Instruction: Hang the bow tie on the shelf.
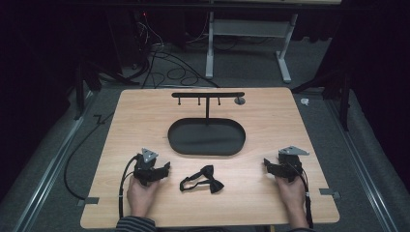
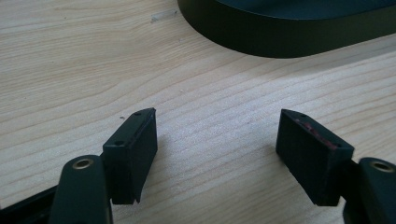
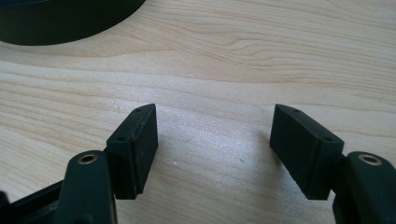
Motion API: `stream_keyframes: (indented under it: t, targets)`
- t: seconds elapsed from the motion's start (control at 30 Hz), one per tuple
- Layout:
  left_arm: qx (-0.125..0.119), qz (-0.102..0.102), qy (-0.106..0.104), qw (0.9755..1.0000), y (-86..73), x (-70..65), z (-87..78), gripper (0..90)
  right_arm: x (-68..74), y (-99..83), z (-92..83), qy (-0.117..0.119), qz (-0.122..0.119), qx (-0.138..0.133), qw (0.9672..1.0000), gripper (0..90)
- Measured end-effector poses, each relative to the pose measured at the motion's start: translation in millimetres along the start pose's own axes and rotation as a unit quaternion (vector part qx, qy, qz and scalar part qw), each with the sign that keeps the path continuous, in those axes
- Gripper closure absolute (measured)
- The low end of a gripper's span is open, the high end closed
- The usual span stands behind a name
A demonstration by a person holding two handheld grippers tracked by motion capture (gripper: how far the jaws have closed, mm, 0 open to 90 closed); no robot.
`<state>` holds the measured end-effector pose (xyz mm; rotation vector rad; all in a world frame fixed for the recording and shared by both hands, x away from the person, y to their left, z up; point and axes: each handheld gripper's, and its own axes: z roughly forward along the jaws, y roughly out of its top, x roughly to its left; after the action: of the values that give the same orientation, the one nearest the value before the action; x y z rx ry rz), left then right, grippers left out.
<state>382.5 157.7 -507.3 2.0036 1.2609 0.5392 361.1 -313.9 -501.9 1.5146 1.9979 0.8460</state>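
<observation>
A black bow tie [image 1: 203, 178] with its strap lies on the wooden table [image 1: 145, 116] near the front edge, between my two hands. Behind it stands a black oval tray [image 1: 207, 137] with a T-shaped hanger stand [image 1: 208, 96] rising from its back. My left gripper [image 1: 167, 167] rests on the table left of the bow tie, open, with bare wood between its pads [image 2: 135, 140]. On the other side of the bow tie my right gripper [image 1: 266, 163] rests low, open as well, nothing between its pads [image 3: 137, 140]. The tray's wall [image 2: 280, 37] shows ahead of the left jaws.
A small grey disc [image 1: 239, 100] lies beside the stand's right end. Cables [image 1: 169, 72] and a white desk frame [image 1: 251, 43] are on the floor beyond the table. The tray's edge [image 3: 60, 23] sits at the upper left of the right gripper view.
</observation>
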Motion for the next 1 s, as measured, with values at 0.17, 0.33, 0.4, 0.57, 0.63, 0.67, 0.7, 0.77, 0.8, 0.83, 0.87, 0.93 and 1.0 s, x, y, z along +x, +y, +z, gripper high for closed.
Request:
stream_keyframes:
  t: [0.17, 0.33, 0.4, 0.57, 0.63, 0.67, 0.7, 0.77, 0.8, 0.83, 0.87, 0.93, 1.0]
  targets:
    - [-0.001, 0.001, 0.001, 1.0, 0.0, -0.2, 0.1, 29.8, 1.3, -0.5, -0.6, 0.004, -0.003, 0.001, 1.0, 33.2]
    - [0.001, 0.001, 0.002, 1.0, 0.1, -0.1, 0.2, 29.5, 2.2, -0.7, -0.7, 0.009, -0.01, 0.0, 0.9999, 33.2]
    - [0.0, -0.006, 0.005, 1.0, 0.1, 1.4, 0.3, 27.8, 2.4, -0.7, -0.8, 0.009, -0.01, 0.0, 0.9999, 33.1]
    - [0.001, -0.004, 0.005, 1.0, 0.0, 1.8, 0.2, 27.8, 2.5, -0.9, -1.0, 0.01, -0.01, 0.001, 0.9999, 33.1]
    - [0.0, -0.002, 0.001, 1.0, -0.1, 2.9, 0.1, 27.8, 2.5, -1.0, -1.0, 0.01, -0.011, 0.001, 0.9999, 33.1]
    - [0.0, -0.002, -0.001, 1.0, -0.2, 3.3, 0.0, 27.8, 2.2, -0.9, -0.9, 0.011, -0.012, 0.0, 0.9999, 33.1]
    - [0.0, -0.002, -0.001, 1.0, -0.2, 3.3, 0.0, 27.7, 2.2, -0.9, -0.9, 0.011, -0.012, 0.0, 0.9999, 33.1]
    - [0.003, -0.001, 0.0, 1.0, -0.5, 3.2, -0.9, 27.6, 2.2, -0.7, -0.7, 0.011, -0.012, 0.001, 0.9999, 33.1]
    - [0.009, -0.004, 0.002, 1.0, -0.1, 2.7, -2.9, 28.6, 2.2, -0.5, -0.5, 0.011, -0.012, 0.001, 0.9999, 33.1]
    - [0.01, -0.002, 0.001, 0.9999, -0.2, 2.3, -3.8, 30.2, 2.2, -0.5, -0.5, 0.011, -0.012, 0.001, 0.9999, 33.1]
    - [0.01, -0.002, 0.001, 0.9999, -0.2, 2.3, -3.8, 31.1, 2.2, -0.5, -0.5, 0.011, -0.012, 0.001, 0.9999, 33.1]
    - [-0.001, 0.005, -0.004, 1.0, 0.7, -2.7, -10.3, 32.7, 2.2, -0.5, -0.5, 0.011, -0.012, 0.001, 0.9999, 33.1]
    - [-0.022, 0.008, -0.013, 0.9996, 2.3, -6.6, -18.9, 35.9, 2.2, -0.5, -0.5, 0.011, -0.012, 0.001, 0.9999, 33.2]
